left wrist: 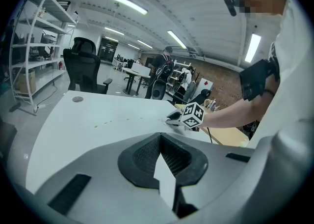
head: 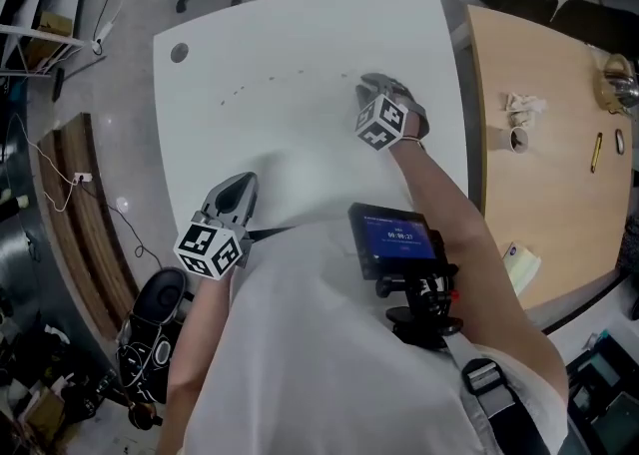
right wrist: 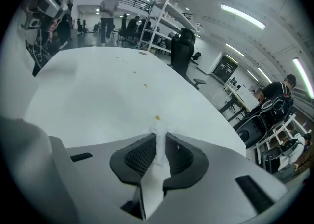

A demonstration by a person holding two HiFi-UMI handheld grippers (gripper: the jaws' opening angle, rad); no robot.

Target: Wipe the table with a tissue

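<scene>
The tissue (right wrist: pixel 160 145), pinched in the closed jaws of the right gripper (right wrist: pixel 160 135), is best pressed flat on the table (right wrist: pixel 98 90) and drawn firmly through the brown specks (right wrist: pixel 157 117) just ahead of those jaws, with the jaws of the left gripper (left wrist: pixel 160 135) shut on nothing

Person in a white shirt (head: pixel 300 363) with two grey grippers.
The left gripper (head: pixel 240 184) and right gripper (head: pixel 372 80) each bear a black-and-white marker cube (head: pixel 210 248); on the shirt's chest, a black screen (head: pixel 397 238) glowing blue; beside it, a dark buckled strap (head: pixel 491 390).
</scene>
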